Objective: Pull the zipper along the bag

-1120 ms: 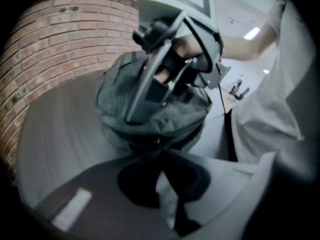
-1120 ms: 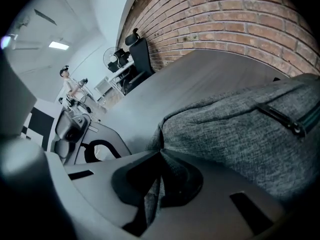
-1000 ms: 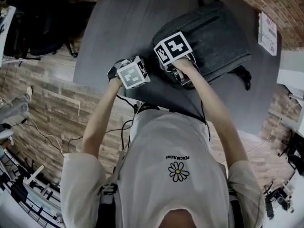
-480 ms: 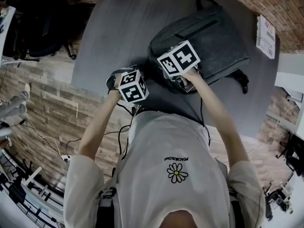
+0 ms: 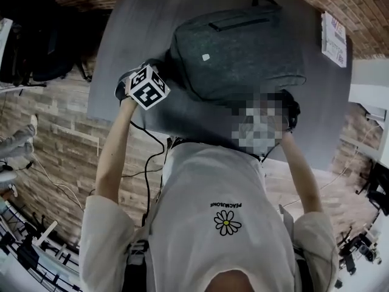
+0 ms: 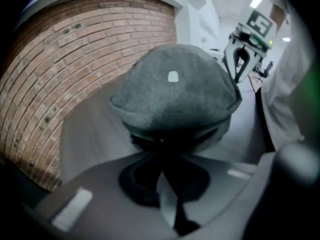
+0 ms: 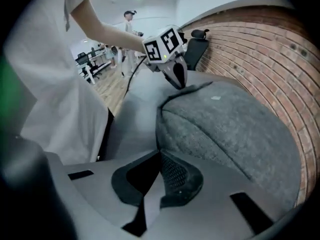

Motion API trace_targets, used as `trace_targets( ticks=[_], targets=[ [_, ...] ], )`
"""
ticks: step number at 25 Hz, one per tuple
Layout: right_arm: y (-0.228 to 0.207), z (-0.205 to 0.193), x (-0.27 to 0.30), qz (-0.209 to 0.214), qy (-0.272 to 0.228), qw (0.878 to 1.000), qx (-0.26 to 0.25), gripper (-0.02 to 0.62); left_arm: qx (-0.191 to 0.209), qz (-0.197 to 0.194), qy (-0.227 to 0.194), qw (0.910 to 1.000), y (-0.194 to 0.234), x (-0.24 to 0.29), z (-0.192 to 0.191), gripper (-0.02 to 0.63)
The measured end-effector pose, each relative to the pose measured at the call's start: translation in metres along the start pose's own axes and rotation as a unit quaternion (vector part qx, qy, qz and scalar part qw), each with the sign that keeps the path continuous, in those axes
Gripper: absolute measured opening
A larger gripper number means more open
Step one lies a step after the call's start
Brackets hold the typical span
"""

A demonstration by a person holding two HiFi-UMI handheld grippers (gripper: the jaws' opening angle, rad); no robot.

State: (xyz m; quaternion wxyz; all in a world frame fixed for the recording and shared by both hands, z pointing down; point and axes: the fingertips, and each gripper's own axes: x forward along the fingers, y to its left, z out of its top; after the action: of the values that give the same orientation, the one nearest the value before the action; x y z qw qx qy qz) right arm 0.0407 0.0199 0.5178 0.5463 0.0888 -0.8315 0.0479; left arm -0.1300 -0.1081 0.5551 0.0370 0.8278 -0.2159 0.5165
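A grey backpack (image 5: pixel 237 53) lies flat on the dark round table (image 5: pixel 152 17). My left gripper (image 6: pixel 162 156) is at the bag's near left corner, under its marker cube (image 5: pixel 146 87). Its jaws have just been closing and now pinch a dark fold of the bag's edge. The right gripper view shows that left gripper (image 7: pixel 178 84) with its tips on the bag's far rim. My right gripper (image 7: pixel 152 181) is at the bag's near right corner, shut with dark mesh fabric (image 7: pixel 176 176) of the bag in its jaws. A mosaic patch hides it in the head view. No zipper pull shows.
A white printed sheet (image 5: pixel 334 38) lies at the table's right edge. A dark office chair (image 5: pixel 42 41) stands left of the table. A curved brick wall (image 6: pixel 65 69) rises behind the table. A cable (image 5: pixel 149 157) hangs from my left gripper.
Both grippers have moved apart along the bag's near edge, the left one to the left and the right one to the right. The bag has turned, and its flat face now shows.
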Motion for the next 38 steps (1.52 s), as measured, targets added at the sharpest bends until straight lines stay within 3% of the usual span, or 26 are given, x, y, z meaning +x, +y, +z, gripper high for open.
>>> trace_targets(
  ticks=[6,9,14,15,17,19,25,28,31,35,38],
  targets=[
    [-0.014,0.000,0.016,-0.002,-0.004,1.000,0.015,0.002,-0.022,-0.040,-0.022,0.9987,-0.018,-0.007,0.004,0.005],
    [-0.015,0.002,0.017,0.000,-0.003,1.000,0.005,0.002,0.015,-0.095,-0.019,0.9952,-0.049,-0.014,0.009,0.006],
    [-0.017,0.007,0.020,0.001,-0.004,1.000,-0.004,0.002,0.036,-0.128,-0.017,0.9910,-0.070,-0.015,0.022,0.005],
    [-0.017,0.008,0.021,0.001,-0.003,1.000,-0.005,0.002,0.037,-0.151,-0.012,0.9878,-0.078,-0.019,0.024,0.005],
    [-0.017,0.011,0.022,0.003,-0.006,1.000,-0.005,0.002,0.034,-0.228,0.002,0.9730,-0.107,-0.029,0.029,0.014],
    [-0.016,0.015,0.022,0.006,-0.014,1.000,-0.002,0.002,0.037,-0.263,0.013,0.9640,-0.134,-0.028,0.033,0.025],
    [-0.013,0.023,0.025,0.006,-0.022,1.000,0.002,0.002,-0.046,-0.227,-0.031,0.9723,-0.154,0.001,0.048,0.011],
    [-0.014,0.022,0.027,0.004,-0.019,1.000,0.000,0.002,-0.071,-0.212,-0.050,0.9734,-0.155,0.005,0.056,0.009],
    [-0.009,0.024,0.023,0.017,-0.030,0.999,0.000,0.002,-0.084,-0.186,-0.042,0.9780,-0.153,0.000,0.051,0.006],
    [0.004,0.052,-0.003,0.063,-0.099,0.993,0.028,0.003,-0.085,-0.134,-0.039,0.9865,-0.141,-0.002,0.041,0.005],
    [-0.010,0.089,-0.037,0.053,-0.166,0.984,0.035,0.003,-0.092,-0.083,-0.030,0.9918,-0.122,-0.004,0.027,0.005]
  ],
)
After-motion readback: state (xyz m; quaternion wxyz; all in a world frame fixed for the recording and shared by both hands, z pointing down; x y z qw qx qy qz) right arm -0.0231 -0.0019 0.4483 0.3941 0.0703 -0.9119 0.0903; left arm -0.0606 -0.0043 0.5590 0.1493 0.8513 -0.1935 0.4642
